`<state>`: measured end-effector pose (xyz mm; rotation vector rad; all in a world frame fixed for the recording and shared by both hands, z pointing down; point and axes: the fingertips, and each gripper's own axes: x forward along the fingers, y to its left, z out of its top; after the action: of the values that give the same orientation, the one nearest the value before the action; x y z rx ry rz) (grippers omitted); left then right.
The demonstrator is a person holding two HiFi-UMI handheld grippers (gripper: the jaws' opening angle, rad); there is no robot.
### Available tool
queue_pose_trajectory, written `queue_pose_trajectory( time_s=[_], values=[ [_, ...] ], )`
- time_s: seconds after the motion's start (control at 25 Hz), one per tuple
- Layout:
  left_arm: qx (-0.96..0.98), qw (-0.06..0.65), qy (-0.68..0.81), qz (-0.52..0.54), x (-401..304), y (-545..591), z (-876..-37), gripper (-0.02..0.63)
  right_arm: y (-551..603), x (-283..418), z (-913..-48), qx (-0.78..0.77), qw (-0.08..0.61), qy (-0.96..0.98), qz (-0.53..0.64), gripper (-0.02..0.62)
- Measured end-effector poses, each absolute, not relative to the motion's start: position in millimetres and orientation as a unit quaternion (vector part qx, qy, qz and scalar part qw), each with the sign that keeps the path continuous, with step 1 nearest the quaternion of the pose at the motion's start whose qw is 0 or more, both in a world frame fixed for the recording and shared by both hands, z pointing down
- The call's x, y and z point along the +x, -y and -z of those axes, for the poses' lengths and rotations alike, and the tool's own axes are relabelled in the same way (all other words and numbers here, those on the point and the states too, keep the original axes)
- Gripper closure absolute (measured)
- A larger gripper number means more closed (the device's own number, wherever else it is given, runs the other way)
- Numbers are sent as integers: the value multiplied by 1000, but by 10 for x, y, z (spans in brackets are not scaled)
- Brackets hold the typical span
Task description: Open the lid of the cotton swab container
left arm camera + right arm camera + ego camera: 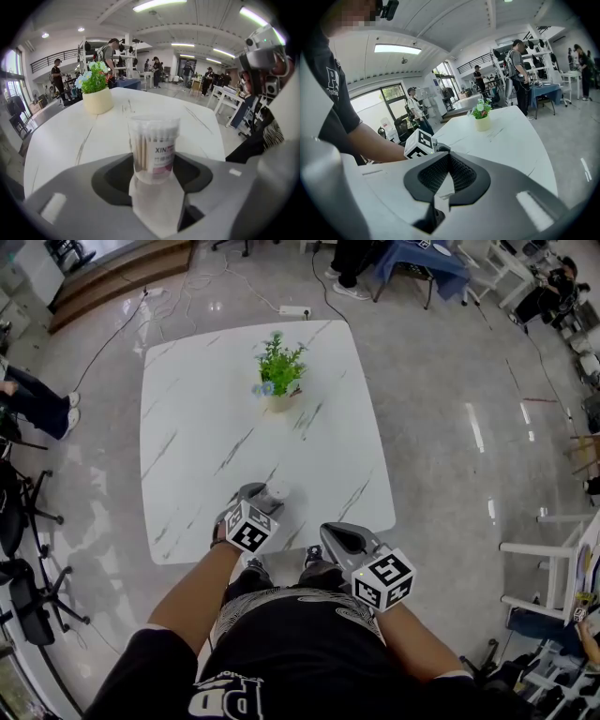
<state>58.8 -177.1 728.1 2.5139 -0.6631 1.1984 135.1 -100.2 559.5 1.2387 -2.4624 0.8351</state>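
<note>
Marble surface (202, 427), tub (153, 150) near the front edge with its lid (153, 121) on, left fingers (108, 183) clamped round it, I'd guess to steady it, right fingers (436, 177) shut and empty nearby.

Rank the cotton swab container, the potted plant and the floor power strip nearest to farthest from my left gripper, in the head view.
1. Cotton swab container: between the tongs of the left gripper, at the near edge of the table.
2. Potted plant: toward the table's far side.
3. Power strip: on the floor, beyond the table's far edge.
</note>
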Motion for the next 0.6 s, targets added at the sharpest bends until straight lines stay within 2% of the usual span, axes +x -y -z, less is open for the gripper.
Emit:
queue_pose_trajectory(
  time_s=[0.32, 0.6],
  values=[
    [876, 146, 233, -396, 563, 1830, -7146, 302, 1114, 1385, -5506, 435, 119, 846, -285, 601],
    [896, 136, 241, -347, 511, 1936, -6679, 304, 1281, 1405, -5300, 444, 102, 849, -267, 601]
  ],
)
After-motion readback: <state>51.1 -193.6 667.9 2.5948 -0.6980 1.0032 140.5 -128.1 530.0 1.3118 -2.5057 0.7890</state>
